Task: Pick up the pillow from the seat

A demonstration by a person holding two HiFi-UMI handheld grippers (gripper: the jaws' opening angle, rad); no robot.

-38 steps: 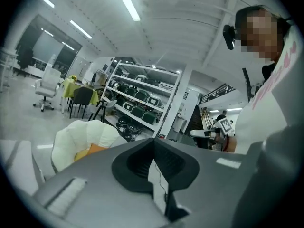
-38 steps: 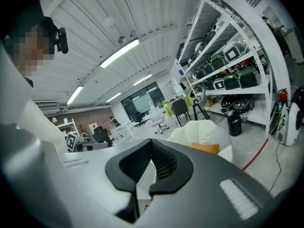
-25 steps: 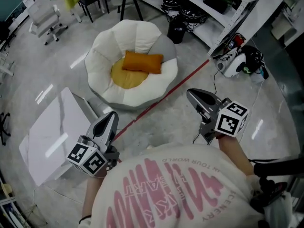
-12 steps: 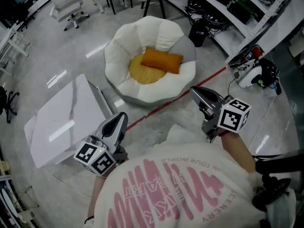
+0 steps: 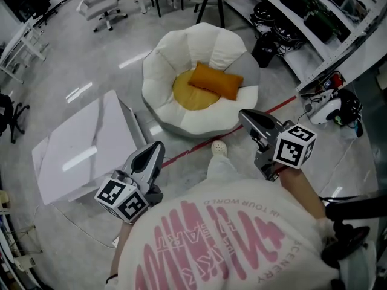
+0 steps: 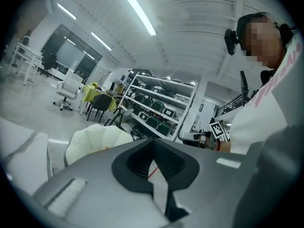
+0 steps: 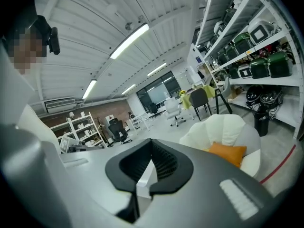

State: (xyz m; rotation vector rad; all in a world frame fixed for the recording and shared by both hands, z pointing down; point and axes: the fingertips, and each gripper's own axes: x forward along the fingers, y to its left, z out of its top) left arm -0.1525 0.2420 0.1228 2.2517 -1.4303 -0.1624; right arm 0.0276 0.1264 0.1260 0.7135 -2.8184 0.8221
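An orange pillow (image 5: 215,82) lies on the yellow middle of a round white petal-shaped seat (image 5: 233,117) on the floor ahead. In the right gripper view the pillow (image 7: 227,153) shows at the right, on the seat (image 7: 219,128). My left gripper (image 5: 153,153) is shut and empty, held near the person's body, well short of the seat. My right gripper (image 5: 251,121) is shut and empty too, its tip close to the seat's near right rim in the head view. The left gripper view shows only the seat's (image 6: 97,139) white edge beyond the shut jaws.
A white marble-look table (image 5: 81,147) stands left of the seat. A red line (image 5: 184,154) crosses the floor in front of the seat. Metal shelving (image 5: 314,17) with gear runs along the right, with a helmet (image 5: 329,109) on the floor. Office chairs (image 5: 103,5) stand far back.
The seat and pillow have come nearer and shifted right in the head view as the person stepped forward. Both grippers stayed shut. A shoe tip now shows by the red line.
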